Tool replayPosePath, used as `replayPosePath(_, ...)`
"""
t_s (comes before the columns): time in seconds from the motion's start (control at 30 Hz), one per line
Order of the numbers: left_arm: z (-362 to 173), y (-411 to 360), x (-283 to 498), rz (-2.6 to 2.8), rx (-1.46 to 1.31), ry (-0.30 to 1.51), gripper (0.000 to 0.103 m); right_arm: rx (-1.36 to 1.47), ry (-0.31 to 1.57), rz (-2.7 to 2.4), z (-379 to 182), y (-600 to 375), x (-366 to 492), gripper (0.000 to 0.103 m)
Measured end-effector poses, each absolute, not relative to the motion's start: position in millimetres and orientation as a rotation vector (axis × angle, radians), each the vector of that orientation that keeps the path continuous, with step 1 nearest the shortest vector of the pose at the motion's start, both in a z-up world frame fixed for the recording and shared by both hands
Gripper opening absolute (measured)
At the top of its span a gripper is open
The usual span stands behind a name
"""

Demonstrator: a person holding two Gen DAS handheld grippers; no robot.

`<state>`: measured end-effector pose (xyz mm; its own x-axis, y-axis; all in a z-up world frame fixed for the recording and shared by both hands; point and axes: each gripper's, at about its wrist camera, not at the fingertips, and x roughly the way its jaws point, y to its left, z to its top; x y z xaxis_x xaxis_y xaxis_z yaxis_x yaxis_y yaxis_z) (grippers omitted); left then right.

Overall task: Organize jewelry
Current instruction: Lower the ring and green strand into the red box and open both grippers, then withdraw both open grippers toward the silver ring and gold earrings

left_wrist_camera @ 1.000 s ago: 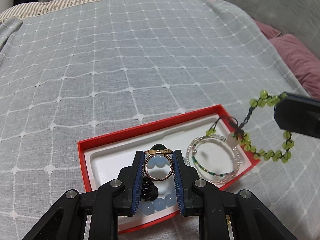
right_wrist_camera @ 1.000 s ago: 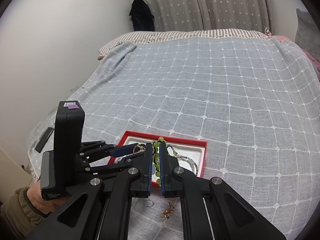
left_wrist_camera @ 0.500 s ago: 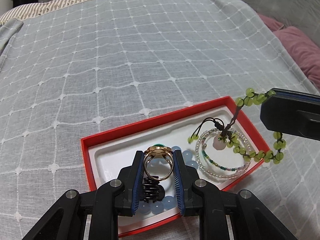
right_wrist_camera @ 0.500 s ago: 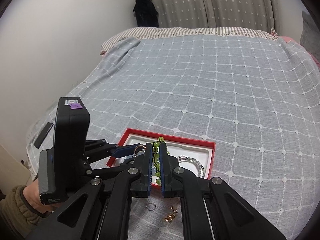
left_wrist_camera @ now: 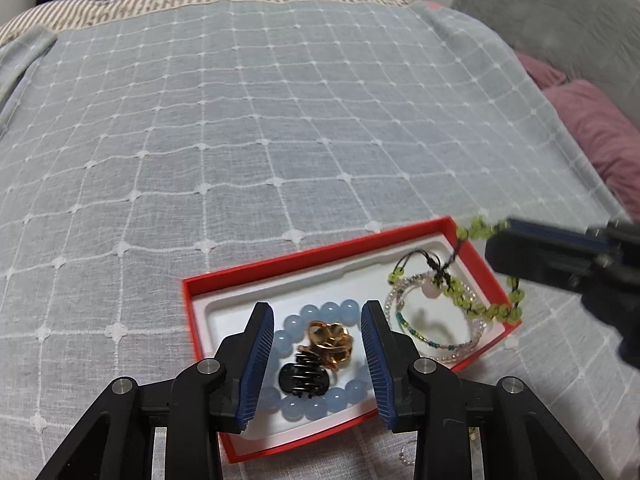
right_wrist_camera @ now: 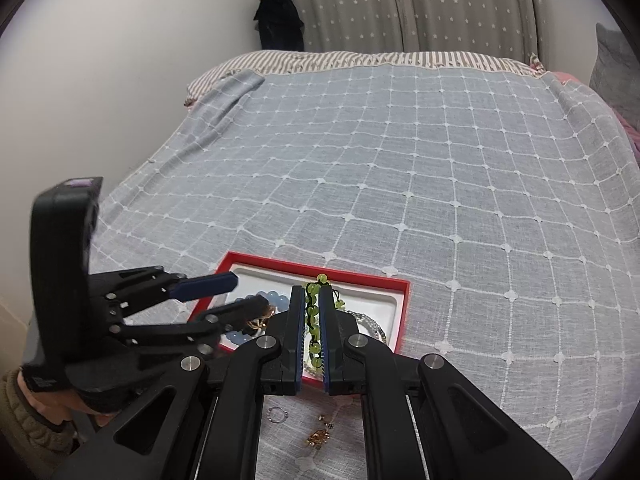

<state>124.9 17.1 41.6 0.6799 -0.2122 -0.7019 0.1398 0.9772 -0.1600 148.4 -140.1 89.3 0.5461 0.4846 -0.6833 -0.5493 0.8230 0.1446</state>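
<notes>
A red box (left_wrist_camera: 304, 258) with a white liner lies on the grey checked bedspread; it also shows in the right wrist view (right_wrist_camera: 404, 304). My left gripper (left_wrist_camera: 318, 312) is open above it. A gold ring (left_wrist_camera: 330, 338) lies in the box beside a black hair claw (left_wrist_camera: 302, 376), inside a pale blue bead bracelet (left_wrist_camera: 312, 314). My right gripper (right_wrist_camera: 313, 302) is shut on a green bead bracelet (right_wrist_camera: 312, 312), which hangs over the box's right end (left_wrist_camera: 472, 300) above a clear bead bracelet (left_wrist_camera: 432, 344).
Small loose pieces lie on the bedspread in front of the box: a silver ring (right_wrist_camera: 277, 414) and gold bits (right_wrist_camera: 318, 436). Purple pillows (left_wrist_camera: 596, 136) and a grey cushion (left_wrist_camera: 560, 20) line the bed's right side. A wall (right_wrist_camera: 100, 80) runs along the left.
My left gripper has opened and let go of the gold ring, which now lies in the box. My right gripper has lowered the green bracelet closer to the box.
</notes>
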Motion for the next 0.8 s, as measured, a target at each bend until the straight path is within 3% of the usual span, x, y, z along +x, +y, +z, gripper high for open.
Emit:
replayPosePath(0.3, 47.3, 33.8, 114.4, -0.17, -0.187, 0.783, 0.039, -0.085, 0.81, 0.639, 80.9, -135.0, 148.3, 0.01)
replayPosePath(0.43, 46.7, 34.5, 111.8, -0.165, -0.189, 0.781, 0.039, -0.064, 0.815, 0.632, 79.8, -136.7, 149.3, 0.031)
replayPosePath(0.8, 50.8, 36.1, 96.0, -0.148, -0.157, 0.763, 0.039, -0.025, 0.833, 0.605, 86.1, -151.1, 143.0, 0.032)
